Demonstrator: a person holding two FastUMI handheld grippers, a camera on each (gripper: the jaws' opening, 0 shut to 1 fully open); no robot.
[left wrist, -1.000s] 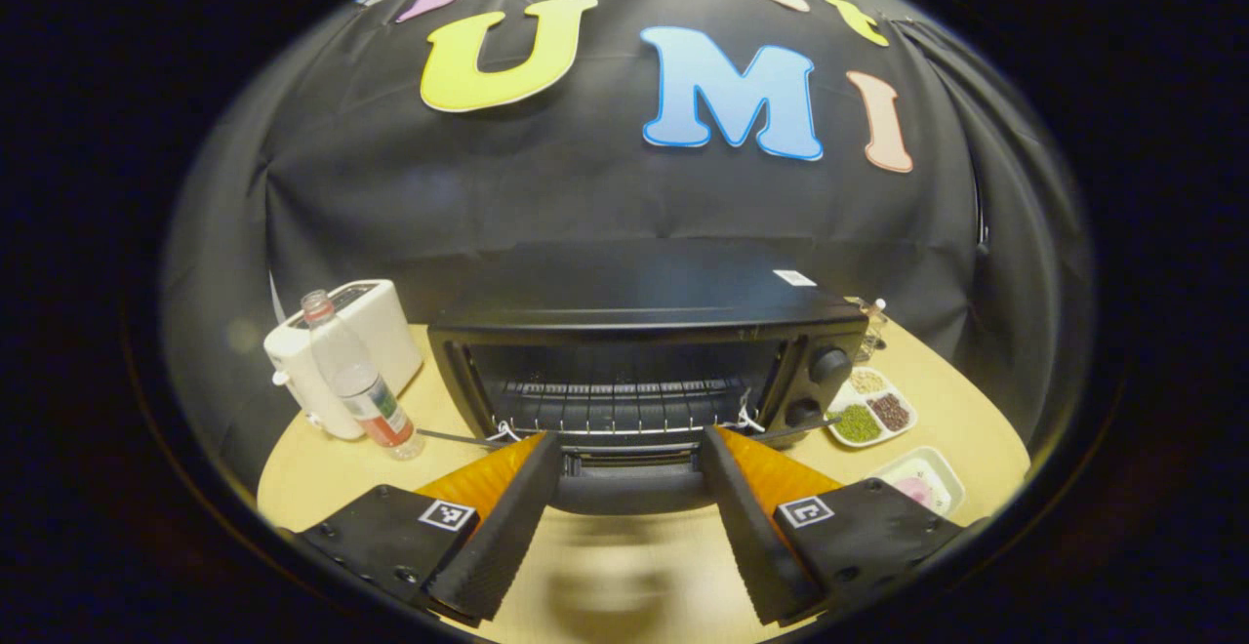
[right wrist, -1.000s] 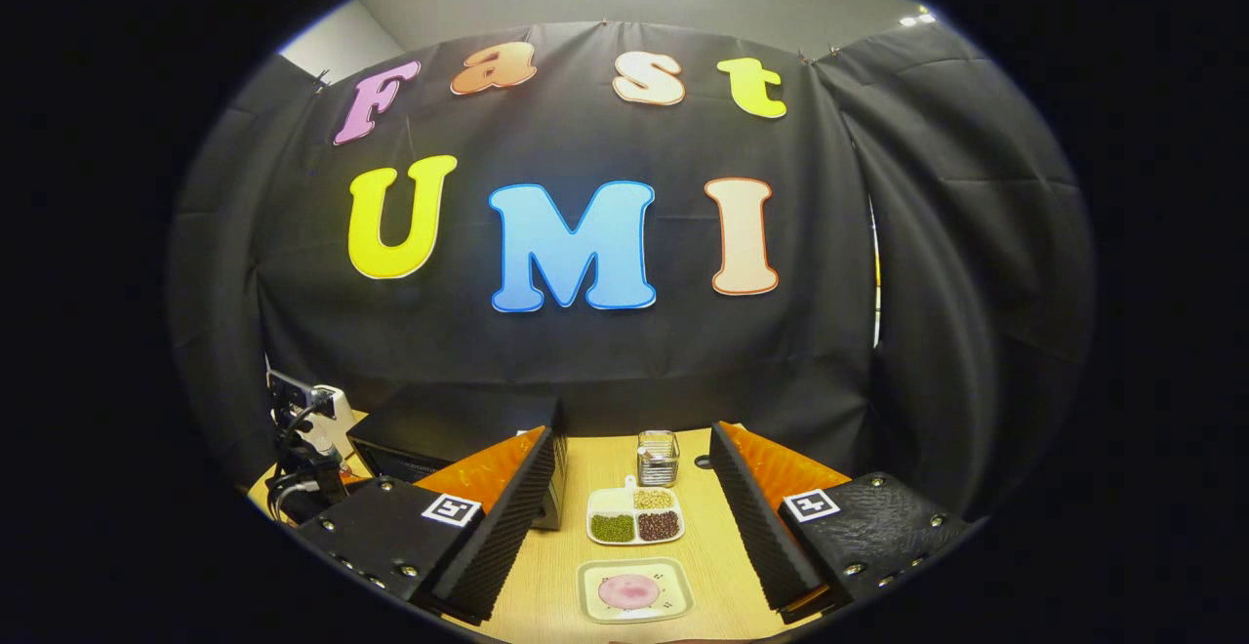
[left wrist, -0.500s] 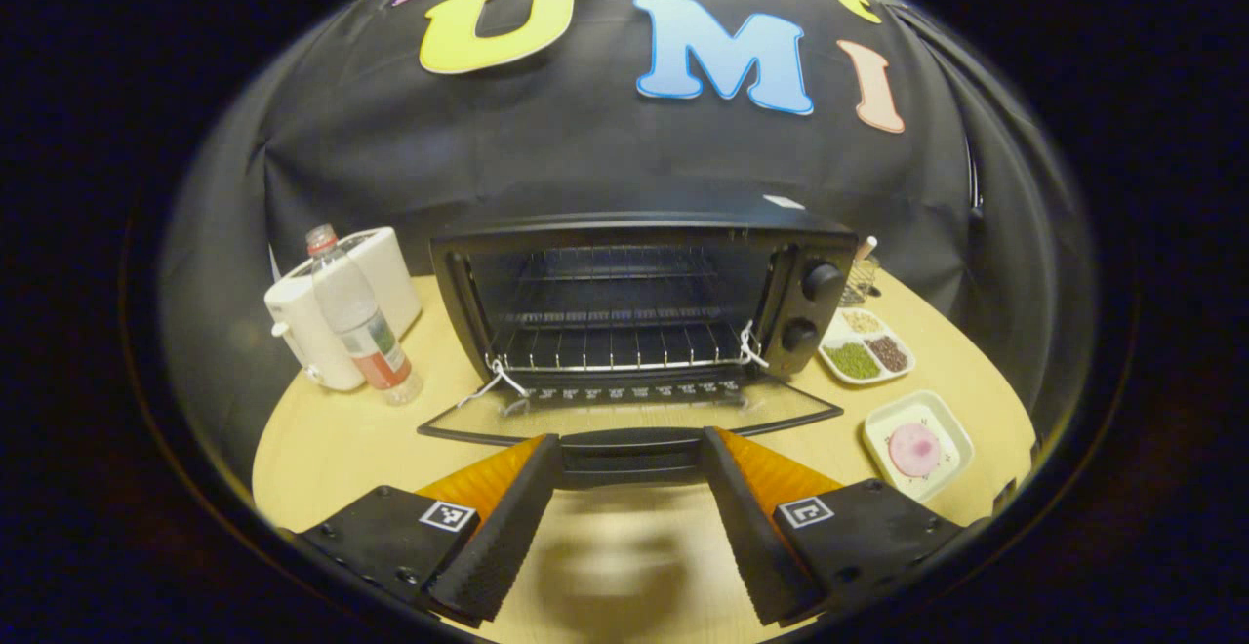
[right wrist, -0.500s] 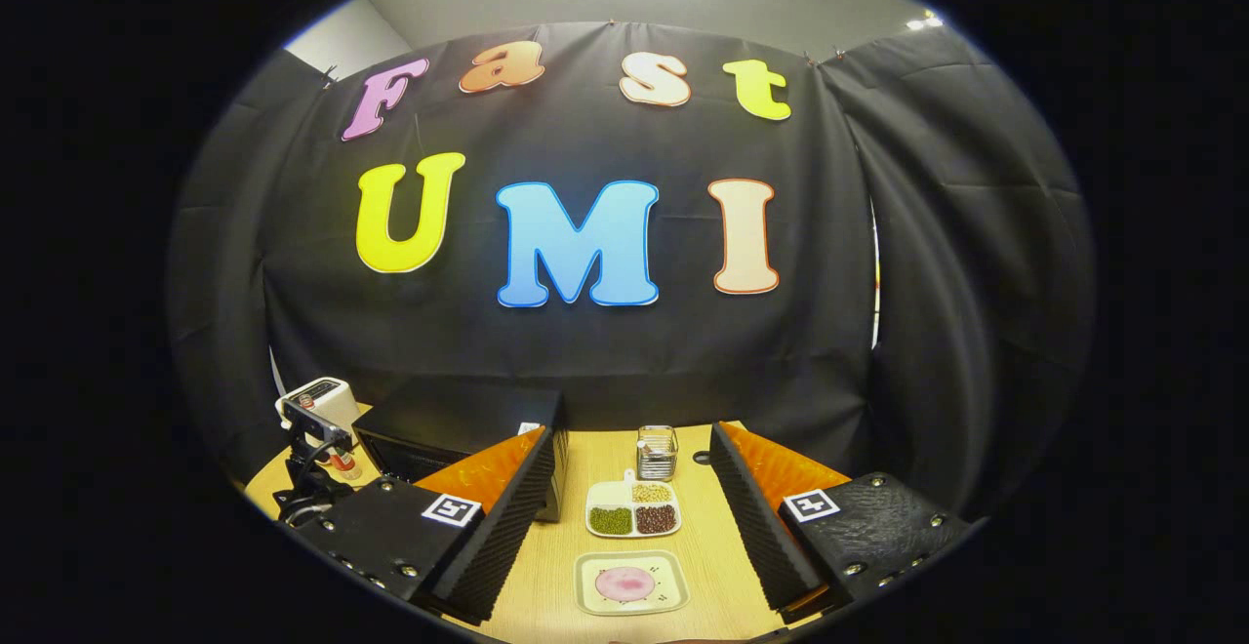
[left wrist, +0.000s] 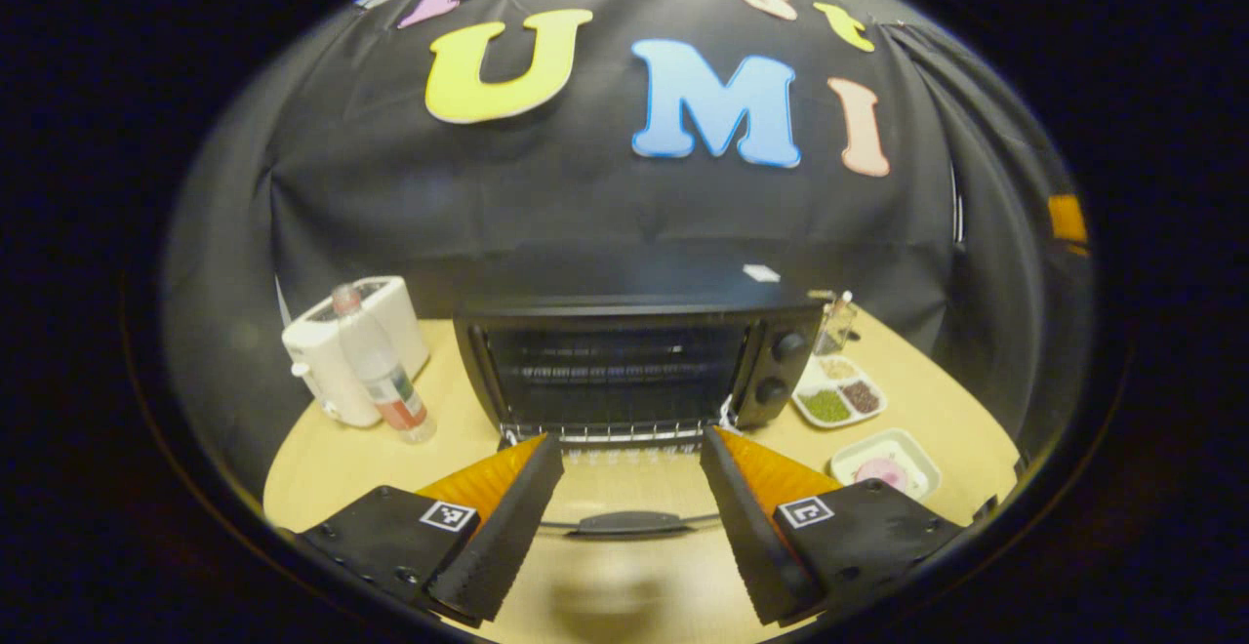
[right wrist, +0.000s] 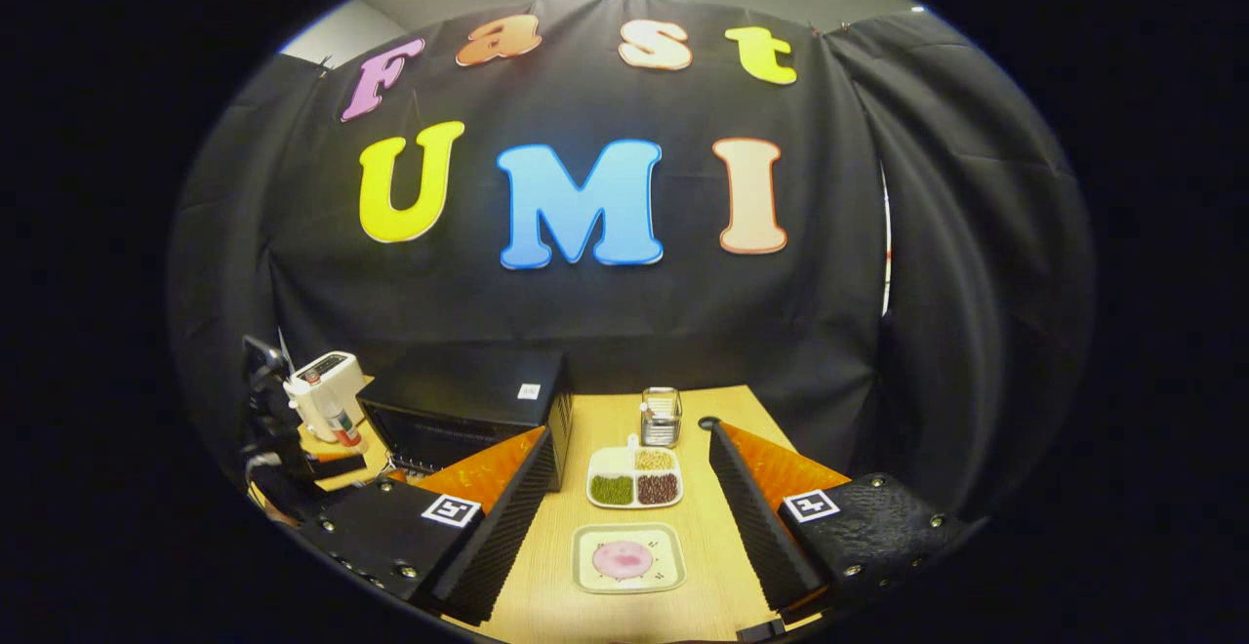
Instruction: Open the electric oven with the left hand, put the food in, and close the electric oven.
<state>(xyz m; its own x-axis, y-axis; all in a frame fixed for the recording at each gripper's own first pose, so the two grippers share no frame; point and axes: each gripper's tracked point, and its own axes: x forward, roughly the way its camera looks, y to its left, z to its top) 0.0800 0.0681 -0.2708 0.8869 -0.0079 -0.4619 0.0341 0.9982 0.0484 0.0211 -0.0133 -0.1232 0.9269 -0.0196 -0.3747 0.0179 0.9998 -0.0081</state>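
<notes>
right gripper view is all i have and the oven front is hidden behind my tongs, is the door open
Observer: Yes. In the left gripper view the oven door lies folded down flat over the table.
Operator: are the left tongs holding it
Observer: No. The left tongs are wide open, and the handle sits between the fingers with a gap on each side.
Operator: anything on the rack
Observer: The front of the wire rack looks bare. Deeper inside is too dark to tell.
</notes>
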